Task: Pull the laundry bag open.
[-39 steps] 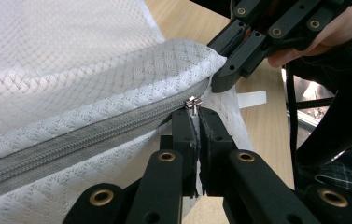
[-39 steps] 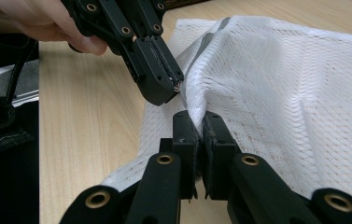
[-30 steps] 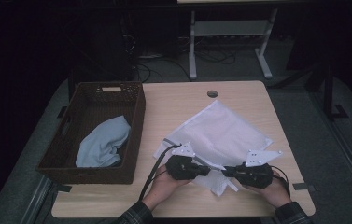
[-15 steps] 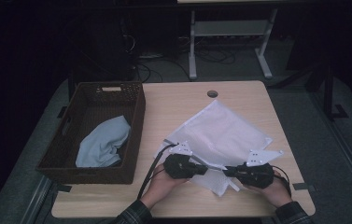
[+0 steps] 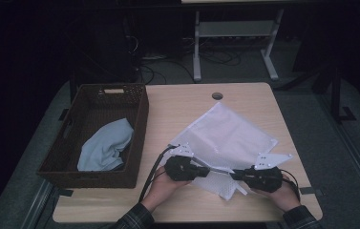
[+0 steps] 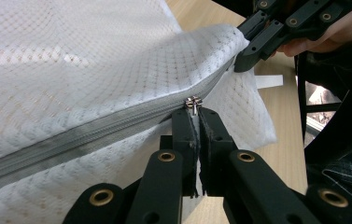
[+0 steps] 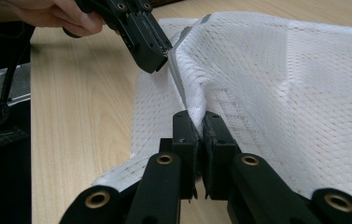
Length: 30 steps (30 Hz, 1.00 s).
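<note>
Zipper pull [image 6: 193, 102] pinched in left gripper [image 6: 197, 116] jaws; mesh bag [image 7: 276, 79] corner in right gripper [image 7: 197, 122] jaws.

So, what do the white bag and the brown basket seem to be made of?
White bag: probably synthetic mesh fabric, matte, with a quilted diamond weave and a grey zipper with a shiny metal pull.
Brown basket: looks like woven wicker or rattan; the braided walls suggest it.

Dim room, lit table

A light wooden table [image 5: 177, 109] stands on grey floor [image 5: 325, 129]; a white metal frame [image 5: 235, 43] stands beyond, far right.
</note>
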{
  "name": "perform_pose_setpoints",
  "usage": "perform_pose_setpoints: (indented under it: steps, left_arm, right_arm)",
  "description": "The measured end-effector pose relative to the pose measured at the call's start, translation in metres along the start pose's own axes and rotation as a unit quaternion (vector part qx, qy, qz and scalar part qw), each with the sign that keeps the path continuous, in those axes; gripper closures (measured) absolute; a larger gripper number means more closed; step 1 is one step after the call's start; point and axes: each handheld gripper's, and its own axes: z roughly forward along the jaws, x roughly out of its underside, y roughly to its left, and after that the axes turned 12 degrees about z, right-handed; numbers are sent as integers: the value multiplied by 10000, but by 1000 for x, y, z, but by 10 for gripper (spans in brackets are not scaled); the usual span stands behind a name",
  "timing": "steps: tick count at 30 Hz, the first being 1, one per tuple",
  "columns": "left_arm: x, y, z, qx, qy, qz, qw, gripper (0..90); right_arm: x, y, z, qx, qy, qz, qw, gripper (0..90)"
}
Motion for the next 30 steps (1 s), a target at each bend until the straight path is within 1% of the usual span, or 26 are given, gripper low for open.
perform_pose_setpoints:
  steps: [9,15,25,30]
  left_arm:
    - [2,2,-2,-30,-6,-30,10000,869]
    - [3,3,-3,-54,-40,-85,9999,870]
    - [5,7,-6,-129,-13,-109,9999,870]
    - [5,8,-6,-134,-4,-110,9998,869]
  right_arm:
    - [1,-2,-3,51,-23,6,10000,847]
    - [1,-3,-4,81,-38,24,10000,848]
    - [1,-4,-6,143,-47,29,9999,848]
    - [2,-5,-6,151,-41,34,9999,848]
